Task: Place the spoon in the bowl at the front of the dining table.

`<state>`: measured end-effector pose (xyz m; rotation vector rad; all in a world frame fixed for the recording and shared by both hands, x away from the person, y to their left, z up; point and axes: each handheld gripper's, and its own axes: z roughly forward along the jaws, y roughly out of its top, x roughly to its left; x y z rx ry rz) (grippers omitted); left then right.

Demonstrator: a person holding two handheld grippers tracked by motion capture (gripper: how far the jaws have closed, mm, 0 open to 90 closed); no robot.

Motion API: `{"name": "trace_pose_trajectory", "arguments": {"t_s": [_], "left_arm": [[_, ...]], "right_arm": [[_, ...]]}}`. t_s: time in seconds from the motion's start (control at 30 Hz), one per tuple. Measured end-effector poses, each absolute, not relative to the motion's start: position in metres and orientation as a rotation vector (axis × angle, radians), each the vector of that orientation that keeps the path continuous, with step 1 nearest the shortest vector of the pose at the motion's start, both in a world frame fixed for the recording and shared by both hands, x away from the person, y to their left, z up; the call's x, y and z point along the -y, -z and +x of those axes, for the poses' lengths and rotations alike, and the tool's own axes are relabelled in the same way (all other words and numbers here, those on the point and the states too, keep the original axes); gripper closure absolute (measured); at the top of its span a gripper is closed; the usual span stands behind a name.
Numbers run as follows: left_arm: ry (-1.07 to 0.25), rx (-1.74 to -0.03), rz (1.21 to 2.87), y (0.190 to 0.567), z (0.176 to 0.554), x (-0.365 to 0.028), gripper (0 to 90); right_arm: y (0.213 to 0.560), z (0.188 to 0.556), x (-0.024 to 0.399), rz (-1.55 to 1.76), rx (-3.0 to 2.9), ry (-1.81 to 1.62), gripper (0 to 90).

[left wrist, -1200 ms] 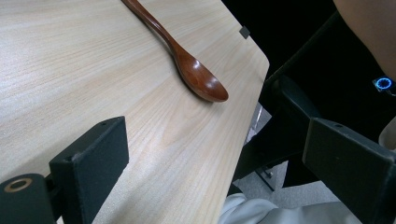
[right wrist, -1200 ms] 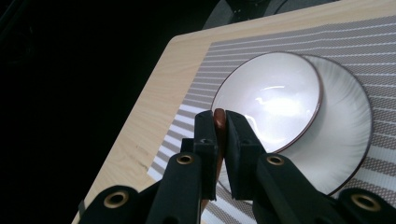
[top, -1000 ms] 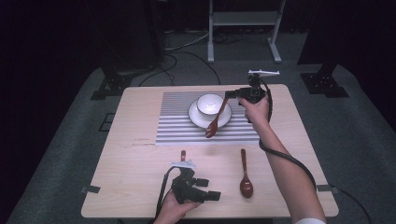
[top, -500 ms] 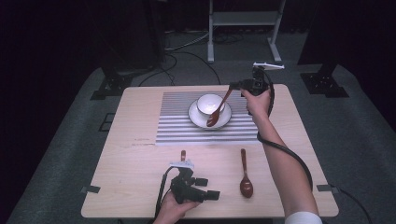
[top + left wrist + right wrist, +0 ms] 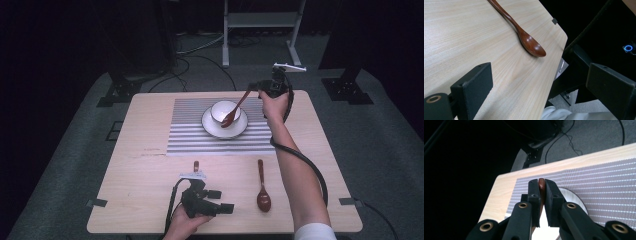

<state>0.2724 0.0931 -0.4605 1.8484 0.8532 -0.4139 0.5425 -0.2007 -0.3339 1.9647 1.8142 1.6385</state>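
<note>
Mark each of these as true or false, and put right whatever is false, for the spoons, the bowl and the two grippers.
1. The right gripper is shut on a spoon. True.
2. That spoon's scoop end hangs over the bowl. True.
3. The bowl stands on bare wood. False: it sits on a plate on the striped mat.
4. The left gripper holds the second spoon. False: its jaws stand open and empty; that spoon lies flat on the table.
5. The second spoon lies on the mat. False: it lies on wood, nearer the person.
</note>
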Motion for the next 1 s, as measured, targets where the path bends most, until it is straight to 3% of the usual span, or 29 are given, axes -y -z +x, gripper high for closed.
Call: {"name": "trace_pose_trajectory", "arguments": {"t_s": [1.0], "left_arm": [[0.417, -0.859, 1.841, 0.461, 0.273, -0.094, 5.9]], "right_arm": [[0.344, 0.542, 0.207, 2.008, -1.638, -1.620, 83.2]]}}
